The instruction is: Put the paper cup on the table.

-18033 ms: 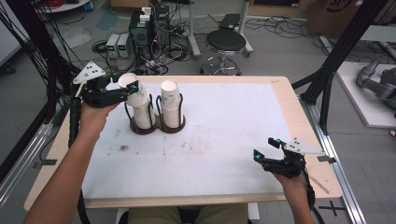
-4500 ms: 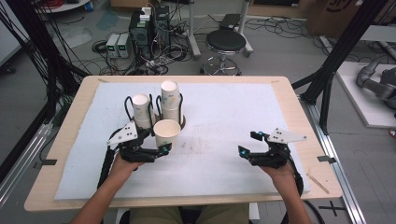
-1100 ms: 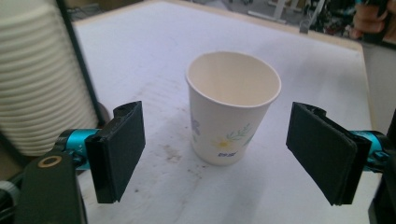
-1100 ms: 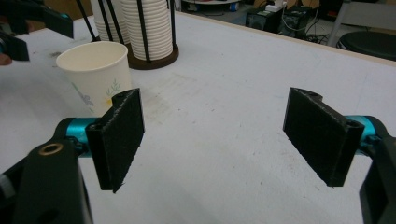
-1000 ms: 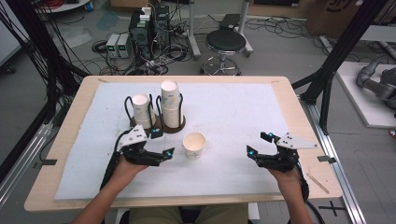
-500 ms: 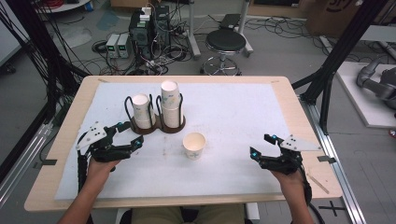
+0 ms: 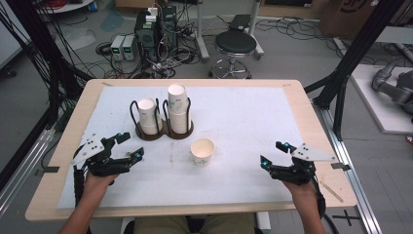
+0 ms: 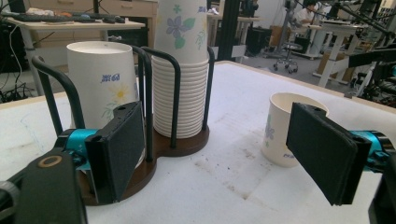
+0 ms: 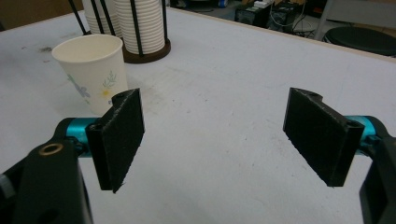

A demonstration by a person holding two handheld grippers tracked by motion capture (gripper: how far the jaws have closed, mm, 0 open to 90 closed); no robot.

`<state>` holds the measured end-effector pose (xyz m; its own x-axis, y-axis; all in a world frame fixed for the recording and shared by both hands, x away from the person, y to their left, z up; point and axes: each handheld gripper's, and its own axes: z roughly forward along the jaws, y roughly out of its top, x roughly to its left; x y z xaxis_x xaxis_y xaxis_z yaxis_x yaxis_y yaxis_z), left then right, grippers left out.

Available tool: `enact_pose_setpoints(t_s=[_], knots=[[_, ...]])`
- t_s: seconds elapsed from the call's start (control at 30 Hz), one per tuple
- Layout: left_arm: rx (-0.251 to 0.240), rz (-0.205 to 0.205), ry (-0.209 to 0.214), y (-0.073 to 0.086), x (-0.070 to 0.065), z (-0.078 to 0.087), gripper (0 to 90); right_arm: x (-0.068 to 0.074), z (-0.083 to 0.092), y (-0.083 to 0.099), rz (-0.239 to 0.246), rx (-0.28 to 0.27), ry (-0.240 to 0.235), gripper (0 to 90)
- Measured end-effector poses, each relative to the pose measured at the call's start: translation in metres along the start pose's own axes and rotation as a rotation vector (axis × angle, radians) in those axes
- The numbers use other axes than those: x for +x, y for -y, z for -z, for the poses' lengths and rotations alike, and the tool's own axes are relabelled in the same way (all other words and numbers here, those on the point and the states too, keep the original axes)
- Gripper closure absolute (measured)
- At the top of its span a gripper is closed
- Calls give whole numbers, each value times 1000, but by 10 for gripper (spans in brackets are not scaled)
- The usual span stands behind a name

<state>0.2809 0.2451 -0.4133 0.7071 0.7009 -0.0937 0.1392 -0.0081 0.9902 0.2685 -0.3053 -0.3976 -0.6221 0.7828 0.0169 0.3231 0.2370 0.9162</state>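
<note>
From the high view, a white-topped table [image 7: 253, 112] is seen from above, with a person's forearms entering from the near edge. A single paper cup [image 7: 202, 151] stands upright near the table's middle, apart from everything, probably set there so either hand can reach it. Just beyond it, to the far left, a dark wire cup holder [image 7: 163, 127] keeps two stacks of cups upright. The left gripper [image 7: 127, 149] is held low at the near left with its jaws spread and nothing between them; the right gripper [image 7: 272, 153] is held likewise at the near right, also spread and empty. In the left gripper view, the holder [image 8: 173, 140] is seen ahead, close behind the left jaw, while the cup [image 8: 285, 128] stands on the right, partly hidden behind the right jaw. In the right gripper view, the cup [image 9: 91, 70] stands far left, beyond the left jaw and outside the gap, which frames bare table.
</note>
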Motion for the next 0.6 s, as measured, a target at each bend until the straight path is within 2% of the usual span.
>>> enact_pose_setpoints(t_s=[0.6], knots=[[9,-7,-42,2,0,4,200,-2,-6,-1,0,-4,-19,212]])
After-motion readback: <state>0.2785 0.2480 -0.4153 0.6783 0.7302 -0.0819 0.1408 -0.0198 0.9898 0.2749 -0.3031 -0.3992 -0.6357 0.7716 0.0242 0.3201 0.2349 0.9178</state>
